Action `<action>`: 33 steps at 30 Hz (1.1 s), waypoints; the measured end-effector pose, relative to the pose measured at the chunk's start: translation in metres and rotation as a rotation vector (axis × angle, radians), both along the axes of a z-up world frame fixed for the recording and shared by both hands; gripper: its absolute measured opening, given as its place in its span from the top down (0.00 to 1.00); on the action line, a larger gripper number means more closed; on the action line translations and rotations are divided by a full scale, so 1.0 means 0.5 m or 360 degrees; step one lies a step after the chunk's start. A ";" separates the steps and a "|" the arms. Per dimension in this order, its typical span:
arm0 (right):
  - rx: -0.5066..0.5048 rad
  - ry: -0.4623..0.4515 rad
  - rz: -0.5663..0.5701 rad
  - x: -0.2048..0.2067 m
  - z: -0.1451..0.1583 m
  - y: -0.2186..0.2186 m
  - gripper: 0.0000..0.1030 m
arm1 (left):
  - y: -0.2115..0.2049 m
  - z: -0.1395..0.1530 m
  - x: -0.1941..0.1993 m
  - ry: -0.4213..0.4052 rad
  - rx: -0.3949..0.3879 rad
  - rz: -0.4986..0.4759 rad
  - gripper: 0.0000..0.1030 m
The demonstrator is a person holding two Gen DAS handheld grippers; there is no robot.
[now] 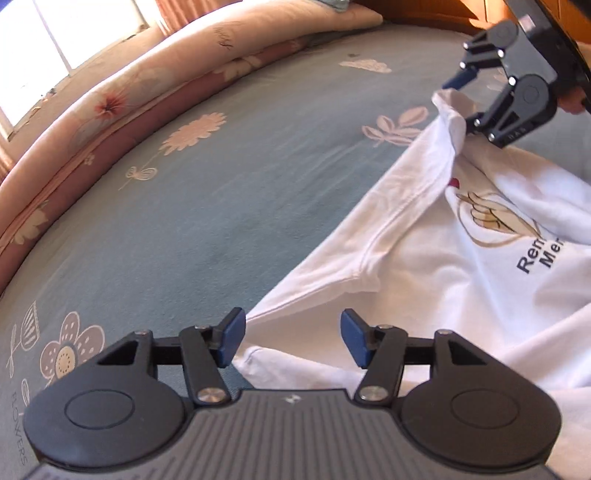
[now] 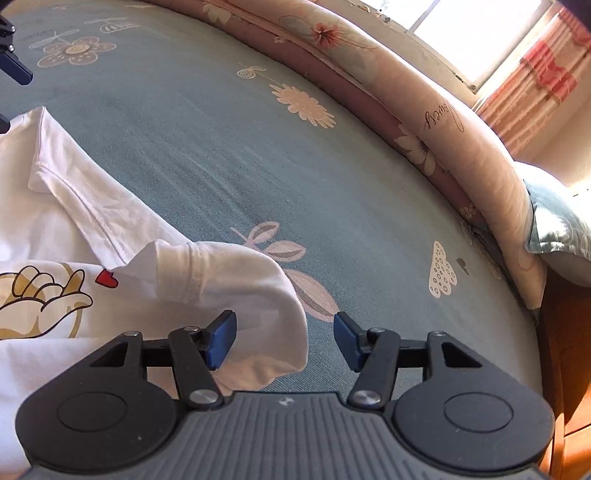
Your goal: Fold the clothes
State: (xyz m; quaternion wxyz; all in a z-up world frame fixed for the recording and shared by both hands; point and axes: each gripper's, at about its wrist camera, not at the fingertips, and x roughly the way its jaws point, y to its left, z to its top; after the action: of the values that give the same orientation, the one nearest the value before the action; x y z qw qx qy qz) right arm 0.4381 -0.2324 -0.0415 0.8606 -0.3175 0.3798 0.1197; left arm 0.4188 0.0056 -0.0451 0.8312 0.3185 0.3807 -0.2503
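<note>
White T-shirt [image 1: 424, 266]: spread front-up on the bed [image 1: 221, 166], on a blue-green sheet with flower prints; chest print of cupped hands, a red heart and dark lettering faces up. One sleeve lies flat toward the bed's middle; the fabric is rumpled.

Left claw [image 1: 291, 338]: open wide, blue pads well apart, holding nothing; it hovers over one edge of the shirt, where white cloth meets bare sheet.

Right claw [image 2: 284, 339]: likewise open wide and empty; a raised fold of shirt fabric sits between its pads, nearer the left pad.

Rolled floral quilt [image 2: 424, 122]: along the bed's far edge, below a window [image 2: 469, 33].
</note>
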 end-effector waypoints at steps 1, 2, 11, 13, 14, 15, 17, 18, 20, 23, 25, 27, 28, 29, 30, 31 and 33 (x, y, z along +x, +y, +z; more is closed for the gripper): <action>-0.0005 0.0015 0.0013 0.006 -0.007 0.006 0.39 | -0.017 -0.017 0.007 -0.0020 0.0081 -0.0015 0.42; -0.0011 0.0029 0.0027 0.013 -0.013 0.013 0.39 | -0.031 -0.036 0.016 -0.0041 0.0150 -0.0005 0.42; 0.0530 -0.0086 -0.0471 0.076 -0.016 -0.059 0.39 | 0.022 -0.025 0.066 -0.0175 -0.0143 0.0461 0.45; 0.0604 -0.0074 -0.0554 0.077 -0.019 -0.077 0.39 | 0.043 -0.019 0.069 -0.0175 -0.0204 0.0559 0.45; 0.0610 -0.0059 -0.0560 0.073 -0.021 -0.082 0.39 | 0.053 -0.016 0.071 -0.0174 -0.0234 0.0608 0.45; 0.0618 -0.0048 -0.0554 0.067 -0.021 -0.085 0.39 | 0.064 -0.013 0.072 -0.0174 -0.0265 0.0657 0.45; 0.0614 -0.0054 -0.0551 0.050 -0.014 -0.089 0.39 | 0.077 -0.005 0.065 -0.0163 -0.0304 0.0709 0.45; 0.0612 -0.0054 -0.0552 0.041 -0.009 -0.092 0.39 | 0.076 0.000 0.050 -0.0147 -0.0299 0.0686 0.45; 0.0628 -0.0032 -0.0546 0.017 0.004 -0.098 0.39 | 0.073 0.012 0.021 -0.0114 -0.0290 0.0639 0.45; 0.0629 -0.0007 -0.0523 -0.030 0.026 -0.100 0.38 | 0.069 0.028 -0.023 -0.0066 -0.0277 0.0568 0.43; 0.0616 -0.0002 -0.0508 -0.063 0.040 -0.097 0.38 | 0.059 0.045 -0.061 -0.0059 -0.0268 0.0521 0.43; 0.0597 0.0005 -0.0489 -0.100 0.052 -0.090 0.37 | 0.050 0.064 -0.099 -0.0059 -0.0264 0.0483 0.43; 0.0586 0.0008 -0.0478 -0.120 0.058 -0.086 0.37 | 0.047 0.074 -0.117 -0.0061 -0.0269 0.0474 0.43; 0.0572 0.0010 -0.0460 -0.142 0.063 -0.080 0.37 | 0.045 0.085 -0.135 -0.0064 -0.0274 0.0466 0.43; 0.0559 0.0014 -0.0443 -0.163 0.067 -0.074 0.37 | 0.042 0.095 -0.153 -0.0066 -0.0278 0.0457 0.43; 0.0551 0.0016 -0.0432 -0.184 0.072 -0.067 0.37 | 0.040 0.105 -0.171 -0.0068 -0.0283 0.0449 0.43; 0.0555 0.0018 -0.0413 -0.230 0.083 -0.057 0.37 | 0.043 0.126 -0.207 -0.0062 -0.0324 0.0457 0.39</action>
State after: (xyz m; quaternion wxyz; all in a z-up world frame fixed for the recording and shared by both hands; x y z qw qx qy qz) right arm 0.3229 -0.2610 -0.0001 0.9085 -0.1116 0.3960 0.0735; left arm 0.3155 0.0271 0.0178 0.8936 0.1799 0.3787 -0.1600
